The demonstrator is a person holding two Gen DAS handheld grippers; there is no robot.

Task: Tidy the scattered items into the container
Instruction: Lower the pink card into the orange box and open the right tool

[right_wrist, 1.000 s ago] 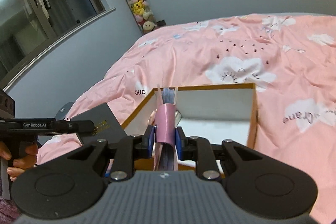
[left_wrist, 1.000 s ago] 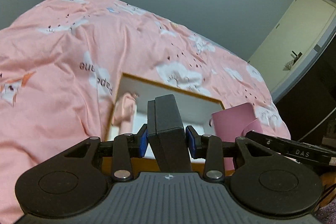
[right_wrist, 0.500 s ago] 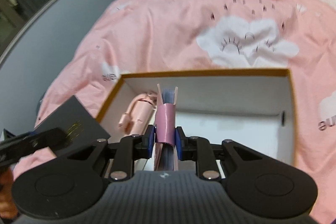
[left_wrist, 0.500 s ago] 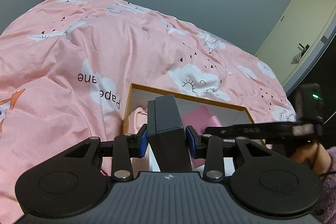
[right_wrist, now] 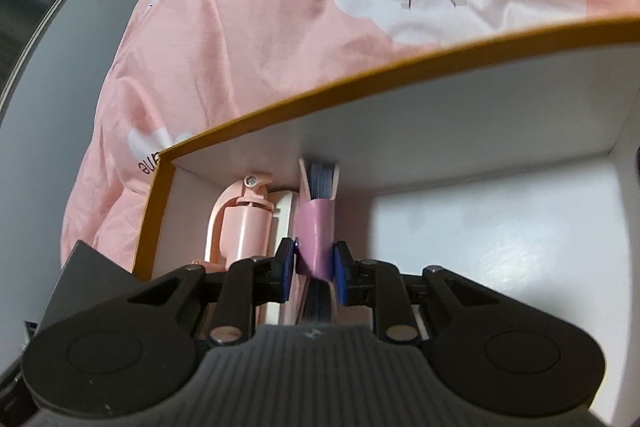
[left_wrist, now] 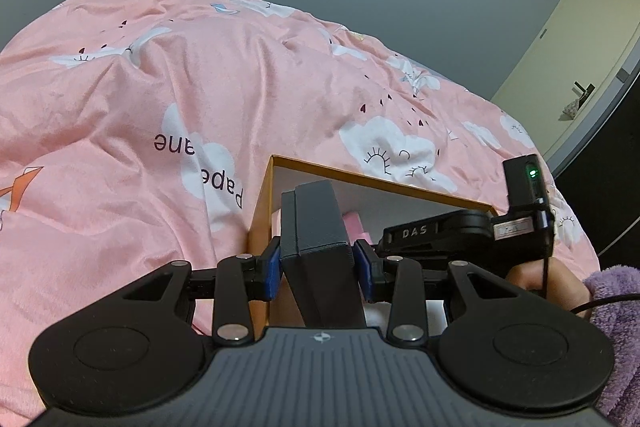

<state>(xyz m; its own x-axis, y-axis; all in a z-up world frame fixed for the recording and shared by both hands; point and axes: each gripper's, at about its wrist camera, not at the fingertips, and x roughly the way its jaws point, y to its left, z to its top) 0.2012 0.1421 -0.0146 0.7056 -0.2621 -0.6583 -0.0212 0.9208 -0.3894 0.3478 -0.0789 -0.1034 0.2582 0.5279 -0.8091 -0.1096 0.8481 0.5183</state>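
Left wrist view: the left hand-held gripper is clenched on a dark grey box, both blue pads pressed against its sides. The box's long axis runs forward along the fingers, its far end poking over the near left corner of the orange-rimmed container, which sits on the bed with its pink cloud-print cover. The container lies straight ahead and slightly below this gripper. To the right, the right hand-held gripper crosses the view over the container, the person's hand behind it; its fingertips are hidden behind the box, so its state cannot be told from here. Right wrist view: the right hand-held gripper is down inside the container, pads closed on the strap of a pink notebook. The notebook stands on edge, long axis pointing away toward the far wall, its far end near or touching that wall; whether its lower edge rests on the floor I cannot tell. Just left of it lies a pale pink folding device, parallel, against the left wall. The right half of the white floor shows nothing on it. A corner of the dark grey box shows at lower left, outside the left wall. Judgement: the right side is nearer to a drop; the left must carry its box rightward over the rim to reach free floor.
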